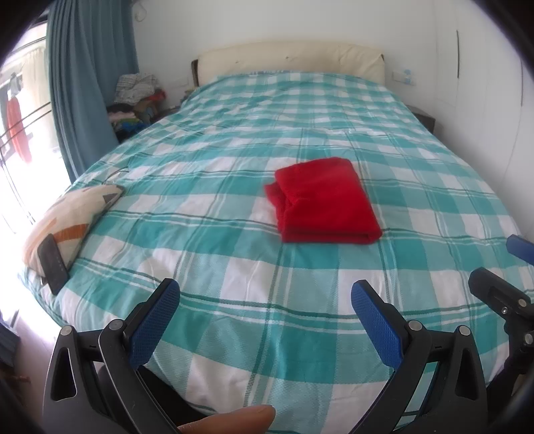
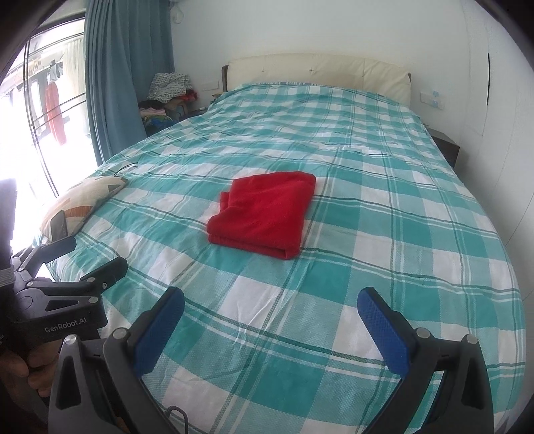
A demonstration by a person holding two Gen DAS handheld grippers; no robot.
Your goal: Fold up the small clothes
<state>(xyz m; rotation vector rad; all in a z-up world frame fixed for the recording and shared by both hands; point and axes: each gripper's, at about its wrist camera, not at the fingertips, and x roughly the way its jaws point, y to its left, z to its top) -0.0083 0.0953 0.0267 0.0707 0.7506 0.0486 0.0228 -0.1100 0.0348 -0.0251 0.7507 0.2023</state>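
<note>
Both hand-held grippers, left (image 1: 265, 297) and right (image 2: 270, 305), hang spread and empty; the folded red fleece cloth (image 1: 325, 200) lies mid-bed on the teal checked bedspread (image 1: 200, 200). Best next: pinch 2 corners evenly.

A bedroom in daylight: a wide bed (image 1: 233, 207) covered by a teal-and-white checked bedspread (image 2: 383, 233) fills most of the room, its cream padded headboard (image 1: 290, 56) set against a plain white wall (image 2: 300, 26). At the left, a floor-length blue curtain (image 1: 83, 83) hangs beside a bright, overexposed window (image 2: 40, 110) crossed by dark bars, where a red garment (image 2: 56, 113) hangs outside. A heap of clothing (image 1: 137, 100) sits in the corner by the headboard. A patterned cushion (image 1: 70, 217) lies at the bed's left edge with a dark phone (image 1: 53, 263) propped on it. A dark bedside table (image 2: 445, 147) stands at the bed's right side.
</note>
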